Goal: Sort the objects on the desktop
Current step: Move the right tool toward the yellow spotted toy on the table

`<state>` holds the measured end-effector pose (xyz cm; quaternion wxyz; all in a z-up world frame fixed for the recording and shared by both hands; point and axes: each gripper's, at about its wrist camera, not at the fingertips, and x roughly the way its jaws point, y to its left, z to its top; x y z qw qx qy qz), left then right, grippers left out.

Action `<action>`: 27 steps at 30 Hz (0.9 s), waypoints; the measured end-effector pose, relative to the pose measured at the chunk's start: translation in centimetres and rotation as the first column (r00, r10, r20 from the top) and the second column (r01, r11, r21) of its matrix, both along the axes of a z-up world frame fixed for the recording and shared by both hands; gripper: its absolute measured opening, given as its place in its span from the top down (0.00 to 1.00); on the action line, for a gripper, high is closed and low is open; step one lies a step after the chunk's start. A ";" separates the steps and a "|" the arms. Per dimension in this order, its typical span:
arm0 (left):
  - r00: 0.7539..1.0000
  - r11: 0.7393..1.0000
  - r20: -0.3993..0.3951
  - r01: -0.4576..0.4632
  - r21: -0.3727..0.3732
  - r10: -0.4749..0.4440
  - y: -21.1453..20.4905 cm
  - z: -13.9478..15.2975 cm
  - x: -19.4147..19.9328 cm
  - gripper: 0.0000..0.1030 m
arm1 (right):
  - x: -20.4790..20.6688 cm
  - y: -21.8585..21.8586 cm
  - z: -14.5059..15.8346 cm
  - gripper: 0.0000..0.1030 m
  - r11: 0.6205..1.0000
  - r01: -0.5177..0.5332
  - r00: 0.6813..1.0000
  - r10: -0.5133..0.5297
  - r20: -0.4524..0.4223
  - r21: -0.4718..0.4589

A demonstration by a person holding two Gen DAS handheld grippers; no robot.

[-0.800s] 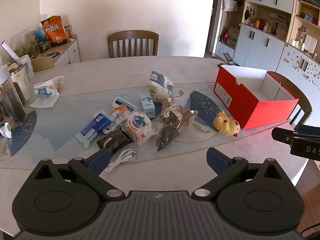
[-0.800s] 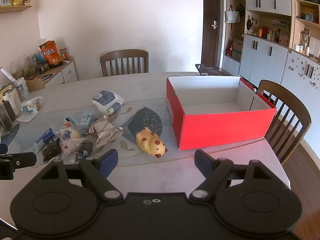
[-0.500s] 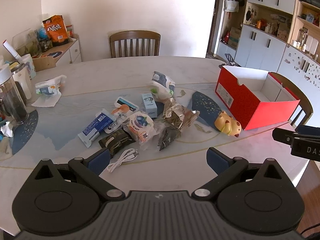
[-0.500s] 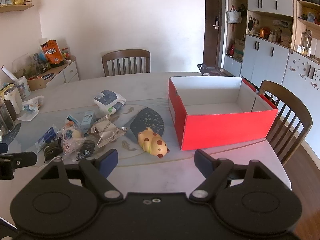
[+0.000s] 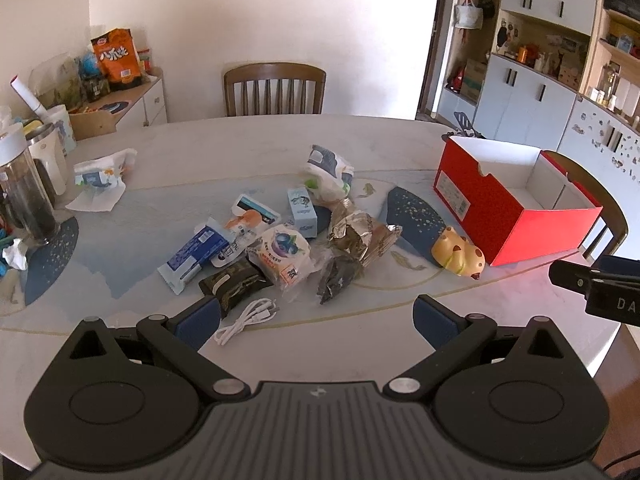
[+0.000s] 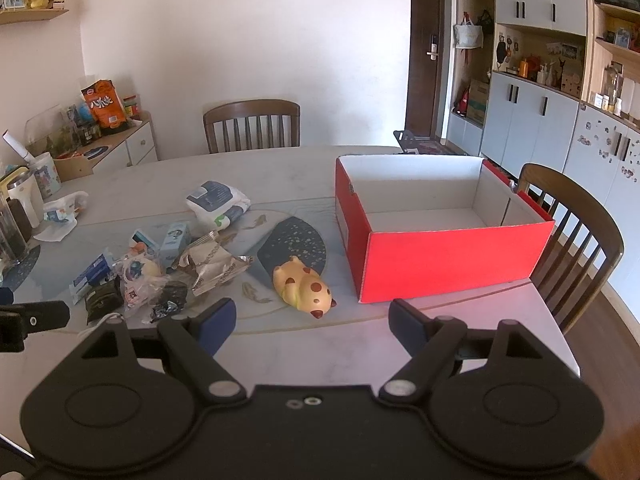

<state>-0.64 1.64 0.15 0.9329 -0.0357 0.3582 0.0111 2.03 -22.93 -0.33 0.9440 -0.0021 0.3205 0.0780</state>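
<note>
An open red box [image 6: 448, 256] with a white inside stands on the table's right side, also in the left wrist view [image 5: 516, 216]. A yellow spotted cat toy [image 6: 302, 288] lies just left of it [image 5: 458, 256]. A pile of snack packets [image 5: 280, 252], a blue carton [image 5: 303, 211], a foil wrapper [image 5: 358, 236] and a white cable [image 5: 246, 320] lies mid-table. My left gripper [image 5: 316, 320] is open and empty, above the near table edge by the cable. My right gripper [image 6: 311, 322] is open and empty, just short of the cat toy.
Wooden chairs stand at the far side [image 5: 274, 88] and at the right [image 6: 576, 224]. A glass jar [image 5: 24, 200], mugs and a tissue pack [image 5: 100, 176] crowd the table's left edge. A side cabinet with snack bags [image 5: 116, 60] stands at the back left.
Both views have shifted slightly; the objects sit a little further right and nearer in frame. Both grippers stay open. Nothing on the table has moved.
</note>
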 end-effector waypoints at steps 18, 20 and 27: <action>0.999 1.000 0.031 -0.019 -0.010 0.020 -0.5 -0.2 0.4 0.00 | 1.4 -1.0 -0.3 0.19 0.999 -0.032 0.999 0.032 -0.004 0.006; 0.999 0.999 0.028 -0.017 -0.037 0.018 -0.2 -0.3 0.4 0.00 | 1.8 -0.9 -0.6 0.19 0.999 -0.048 0.999 0.048 -0.005 0.004; 0.998 1.000 0.070 -0.004 0.024 0.002 -0.3 -0.9 0.7 0.00 | 3.1 -0.3 -1.4 0.19 0.994 -0.113 0.994 0.113 -0.012 -0.002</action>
